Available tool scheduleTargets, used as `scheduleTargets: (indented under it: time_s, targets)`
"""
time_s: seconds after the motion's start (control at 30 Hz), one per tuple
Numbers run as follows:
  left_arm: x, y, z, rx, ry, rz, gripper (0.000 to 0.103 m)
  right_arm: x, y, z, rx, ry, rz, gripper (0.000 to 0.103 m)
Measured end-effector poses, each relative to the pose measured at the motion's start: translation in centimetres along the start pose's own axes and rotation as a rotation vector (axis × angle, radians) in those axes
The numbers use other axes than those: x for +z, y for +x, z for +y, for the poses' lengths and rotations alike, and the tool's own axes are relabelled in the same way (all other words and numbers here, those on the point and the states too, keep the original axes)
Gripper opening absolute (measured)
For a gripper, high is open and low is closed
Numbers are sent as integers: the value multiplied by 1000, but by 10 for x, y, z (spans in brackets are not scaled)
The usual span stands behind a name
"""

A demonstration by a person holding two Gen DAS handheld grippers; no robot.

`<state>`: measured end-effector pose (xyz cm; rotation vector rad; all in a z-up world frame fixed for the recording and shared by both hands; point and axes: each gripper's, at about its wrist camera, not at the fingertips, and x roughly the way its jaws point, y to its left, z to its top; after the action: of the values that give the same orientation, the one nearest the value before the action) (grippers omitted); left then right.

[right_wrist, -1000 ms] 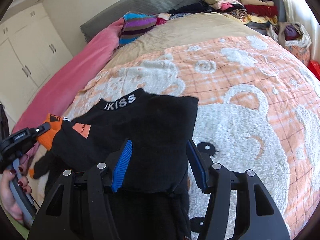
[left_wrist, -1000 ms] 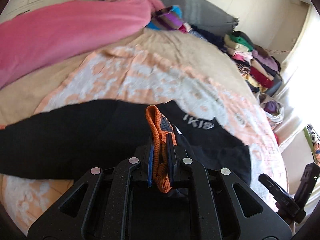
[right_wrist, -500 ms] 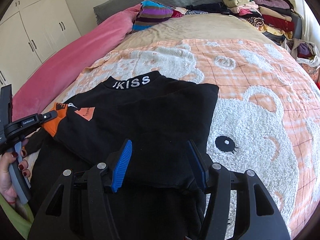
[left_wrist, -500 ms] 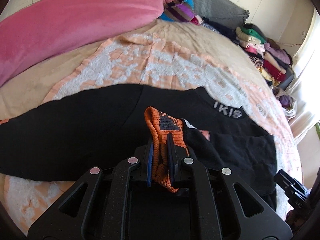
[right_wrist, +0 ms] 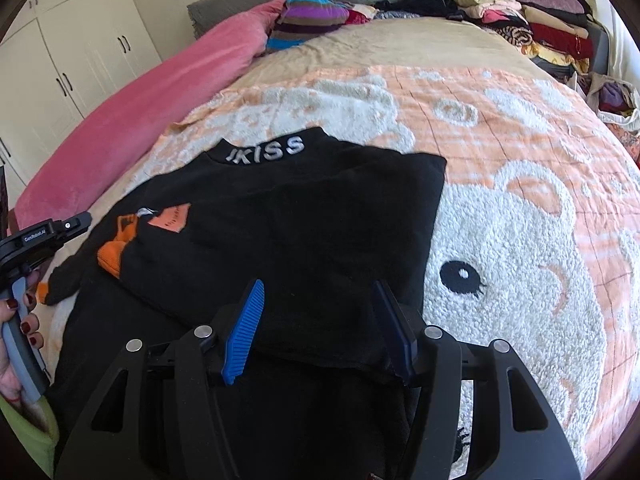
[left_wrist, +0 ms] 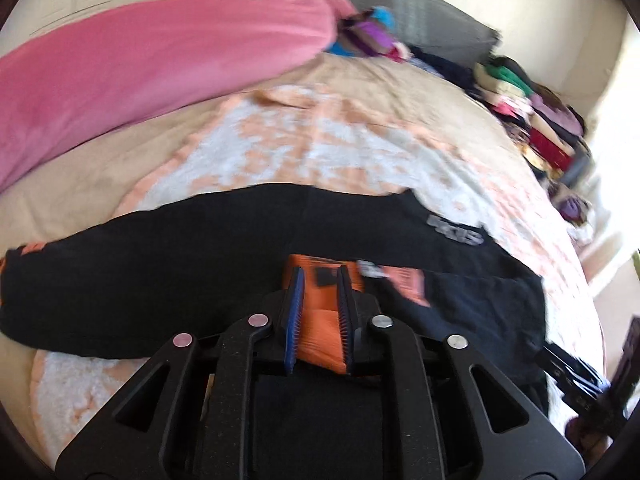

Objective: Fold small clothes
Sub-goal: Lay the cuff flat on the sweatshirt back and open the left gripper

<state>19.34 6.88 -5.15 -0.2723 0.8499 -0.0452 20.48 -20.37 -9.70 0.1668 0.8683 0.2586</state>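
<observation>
On a bed covered by an orange and white bear blanket (right_wrist: 520,240), I see a black sweater (right_wrist: 304,232) lying partly folded, its lettered collar pointing toward the headboard. My left gripper (left_wrist: 320,300) has its jaws parted a little, with the sweater's orange cuff (left_wrist: 320,320) lying loose between them on the black fabric. My right gripper (right_wrist: 320,320) hovers with jaws wide apart over the folded near edge, holding nothing.

The left wrist view is smeared with motion blur, so the collar lettering (left_wrist: 454,231) on the black sweater (left_wrist: 168,256) cannot be read there. The sweater's near hem (toward the bed's foot) hides behind the right gripper (right_wrist: 320,328).
</observation>
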Motion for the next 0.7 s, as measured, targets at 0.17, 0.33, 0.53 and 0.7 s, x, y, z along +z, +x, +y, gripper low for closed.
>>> scheduleTargets:
  time_s: [0.17, 0.33, 0.53, 0.7]
  targets:
    - [-11, 23, -46, -42, 112, 71, 35, -1, 7, 9, 9, -45, 29, 55]
    - [-36, 62, -57, 90, 219, 188, 47, -3, 15, 8, 6, -49, 70, 55]
    - [-40, 60, -28, 86, 155, 188, 49, -5, 25, 0, -17, -20, 113, 61]
    - [-41, 56, -27, 79, 149, 181, 51, -4, 23, 1, -13, -22, 115, 68]
